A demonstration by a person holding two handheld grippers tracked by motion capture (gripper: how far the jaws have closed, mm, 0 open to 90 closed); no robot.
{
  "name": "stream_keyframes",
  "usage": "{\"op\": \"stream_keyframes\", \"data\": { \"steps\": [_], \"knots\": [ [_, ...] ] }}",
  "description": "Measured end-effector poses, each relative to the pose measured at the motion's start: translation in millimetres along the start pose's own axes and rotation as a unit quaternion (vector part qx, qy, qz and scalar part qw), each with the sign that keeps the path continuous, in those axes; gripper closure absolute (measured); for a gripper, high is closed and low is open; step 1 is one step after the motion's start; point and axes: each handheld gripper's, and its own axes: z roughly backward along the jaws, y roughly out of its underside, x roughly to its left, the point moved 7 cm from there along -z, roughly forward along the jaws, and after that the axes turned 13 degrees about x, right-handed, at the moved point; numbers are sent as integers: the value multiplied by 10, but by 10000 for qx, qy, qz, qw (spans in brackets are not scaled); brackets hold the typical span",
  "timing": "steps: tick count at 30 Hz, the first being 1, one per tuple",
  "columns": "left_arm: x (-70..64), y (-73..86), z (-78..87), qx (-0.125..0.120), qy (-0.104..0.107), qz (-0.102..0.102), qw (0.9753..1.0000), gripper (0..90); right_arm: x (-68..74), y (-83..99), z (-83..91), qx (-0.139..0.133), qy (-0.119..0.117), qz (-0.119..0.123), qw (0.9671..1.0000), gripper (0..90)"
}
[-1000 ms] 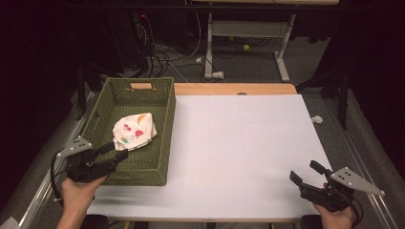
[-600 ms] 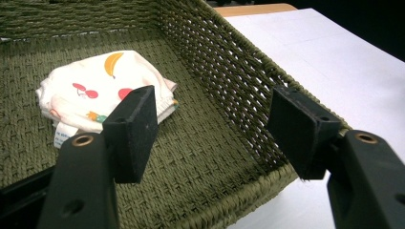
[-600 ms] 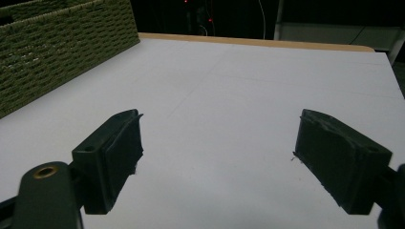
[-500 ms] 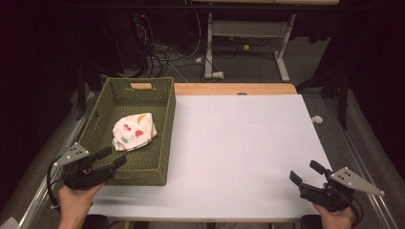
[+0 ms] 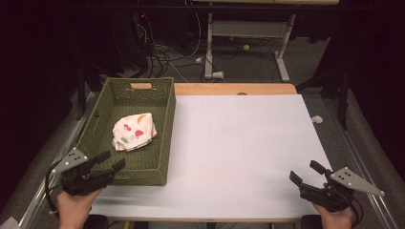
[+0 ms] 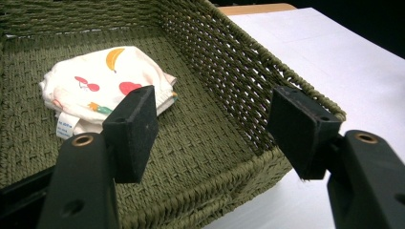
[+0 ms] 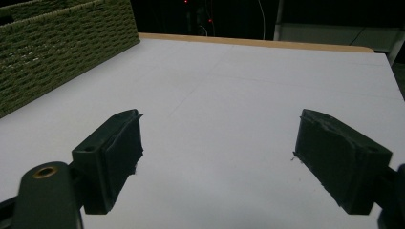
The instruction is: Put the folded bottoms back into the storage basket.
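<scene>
A green woven basket [image 5: 165, 138] [image 6: 229, 90] stands on the left part of the white table [image 5: 243, 143]. Inside it lies a folded white cloth with a fruit print [image 5: 134, 131] [image 6: 100, 86]. My left gripper [image 5: 109, 161] [image 6: 212, 129] hangs open over the basket's near end, short of the cloth, with nothing between its jaws. At the table's near right corner my right gripper [image 5: 305, 174] [image 7: 217, 157] is open and empty just above the bare white surface. A hand holds each gripper from below.
The table's wooden far edge [image 5: 234, 89] shows behind the white sheet. The basket's side wall [image 7: 52, 47] stands at the left in the right gripper view. Beyond the table are a desk frame [image 5: 248, 33], cables on the floor [image 5: 162, 52] and a small ball [image 5: 246, 47].
My left gripper has drawn back toward the person and to the left, from over the basket's near part to its near end. The right gripper has stayed put.
</scene>
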Motion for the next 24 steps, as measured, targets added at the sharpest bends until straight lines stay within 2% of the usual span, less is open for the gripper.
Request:
{"op": "stream_keyframes", "data": {
  "steps": [8,24],
  "knots": [
    [-21,52,26,13,-65,-100,9999,328,2,0,0,-3,1,7,10000,168],
    [-41,166,82,-122,-89,-43,9999,328,3,-1,2,-7,9,12,10000,167]
  ]
}}
